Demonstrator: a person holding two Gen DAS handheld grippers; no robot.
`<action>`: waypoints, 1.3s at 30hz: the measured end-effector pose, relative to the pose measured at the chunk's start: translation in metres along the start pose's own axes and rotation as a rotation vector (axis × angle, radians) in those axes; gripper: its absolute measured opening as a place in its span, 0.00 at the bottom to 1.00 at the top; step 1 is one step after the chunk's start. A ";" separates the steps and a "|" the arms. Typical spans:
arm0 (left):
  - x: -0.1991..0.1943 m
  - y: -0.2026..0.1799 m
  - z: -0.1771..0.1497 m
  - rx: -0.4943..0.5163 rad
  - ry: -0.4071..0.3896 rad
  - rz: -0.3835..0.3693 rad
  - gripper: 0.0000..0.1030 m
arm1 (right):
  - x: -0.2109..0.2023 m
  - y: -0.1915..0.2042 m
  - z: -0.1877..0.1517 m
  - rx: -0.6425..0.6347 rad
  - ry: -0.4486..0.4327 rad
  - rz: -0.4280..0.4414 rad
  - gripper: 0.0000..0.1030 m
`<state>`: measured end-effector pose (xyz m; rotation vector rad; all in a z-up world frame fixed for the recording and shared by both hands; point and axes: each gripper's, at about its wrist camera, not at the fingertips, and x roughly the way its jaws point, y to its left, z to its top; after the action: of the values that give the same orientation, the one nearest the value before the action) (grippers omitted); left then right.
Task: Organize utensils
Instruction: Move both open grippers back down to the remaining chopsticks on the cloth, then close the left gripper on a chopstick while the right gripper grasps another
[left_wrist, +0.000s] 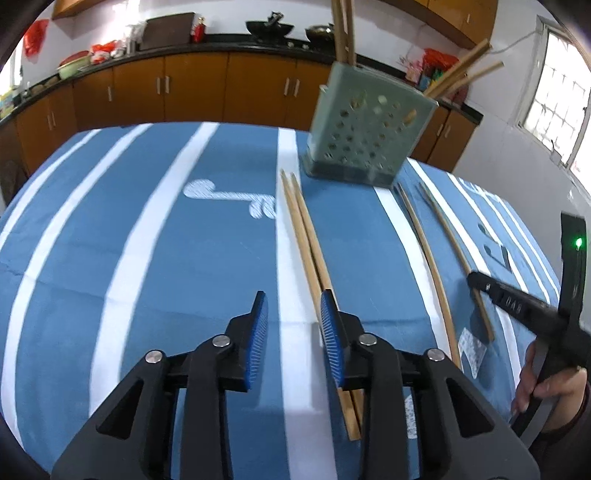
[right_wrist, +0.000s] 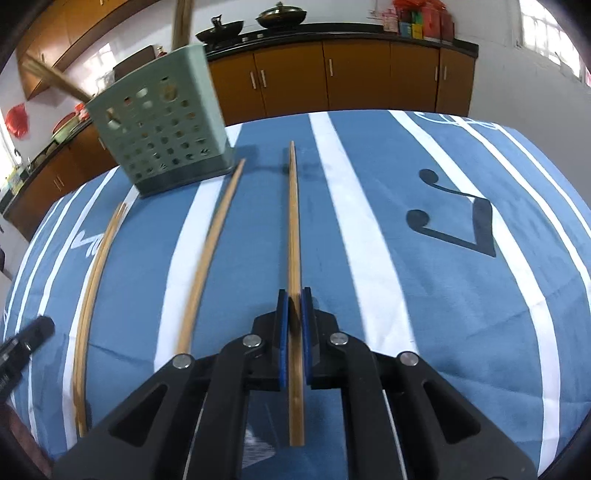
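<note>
A green perforated utensil holder (left_wrist: 365, 136) (right_wrist: 162, 136) stands on the blue striped cloth with chopsticks sticking out of it. My left gripper (left_wrist: 293, 295) is open low over the cloth, with nothing between its pads. A pair of chopsticks (left_wrist: 306, 240) (right_wrist: 96, 266) lies just right of the gap and runs under its right finger. My right gripper (right_wrist: 294, 299) (left_wrist: 474, 278) is shut on a single chopstick (right_wrist: 294, 221) (left_wrist: 447, 229) that lies on the cloth pointing toward the holder. Another loose chopstick (right_wrist: 210, 251) (left_wrist: 424, 243) lies between the pair and the held one.
The table's cloth (left_wrist: 147, 240) (right_wrist: 424, 295) has white stripes and music-note prints. Behind the table run wooden cabinets (left_wrist: 192, 85) under a dark counter with woks (right_wrist: 280, 16). A window (left_wrist: 557, 99) is at the right. A hand (left_wrist: 546, 384) holds the right gripper.
</note>
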<state>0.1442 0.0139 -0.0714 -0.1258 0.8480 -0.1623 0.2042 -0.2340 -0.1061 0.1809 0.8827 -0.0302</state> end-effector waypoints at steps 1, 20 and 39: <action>0.002 -0.002 -0.001 0.004 0.010 -0.004 0.26 | 0.000 -0.001 0.000 -0.002 0.000 0.000 0.08; 0.023 -0.024 -0.006 0.089 0.070 0.079 0.08 | -0.002 0.003 -0.003 -0.039 -0.003 -0.009 0.09; 0.050 0.039 0.041 0.023 0.031 0.086 0.08 | 0.018 -0.017 0.024 -0.026 -0.027 -0.044 0.08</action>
<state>0.2114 0.0442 -0.0881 -0.0658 0.8810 -0.0935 0.2323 -0.2539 -0.1074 0.1370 0.8595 -0.0620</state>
